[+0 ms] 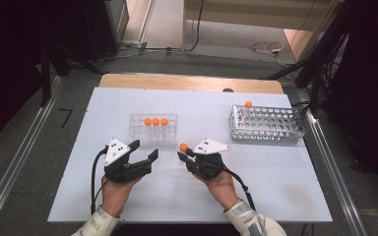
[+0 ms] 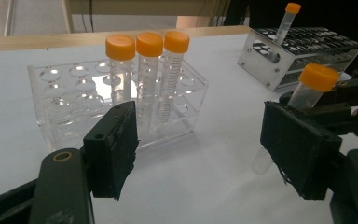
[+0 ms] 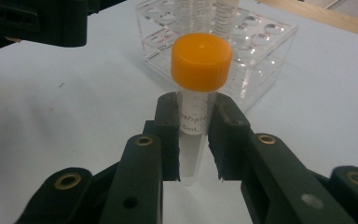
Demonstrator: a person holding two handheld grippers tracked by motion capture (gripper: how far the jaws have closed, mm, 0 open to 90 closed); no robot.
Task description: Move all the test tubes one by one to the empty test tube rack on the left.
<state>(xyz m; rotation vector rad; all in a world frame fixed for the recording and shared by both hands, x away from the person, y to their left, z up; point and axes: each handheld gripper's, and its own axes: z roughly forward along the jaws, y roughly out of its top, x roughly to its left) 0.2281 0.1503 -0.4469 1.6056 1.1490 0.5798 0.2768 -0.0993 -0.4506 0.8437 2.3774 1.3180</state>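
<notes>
My right gripper (image 3: 194,123) is shut on a clear tube with an orange cap (image 3: 200,60), held upright just above the white table; the same tube (image 1: 183,147) (image 2: 310,86) sits between my two hands. My left gripper (image 1: 145,150) (image 2: 198,149) is open with nothing between its jaws, near the clear plastic rack (image 1: 139,133) (image 2: 51,107). That rack holds three orange-capped tubes (image 1: 155,122) (image 2: 149,46) in its back row. The metal rack (image 1: 268,125) (image 2: 270,65) at the right holds one orange-capped tube (image 1: 248,104) (image 2: 289,16) at its far left corner.
A white board (image 1: 275,187) covers a wooden table (image 1: 187,81). Bare board lies in front of both racks and around my hands. Cables lie on the floor beyond the table. Metal rails run along both sides.
</notes>
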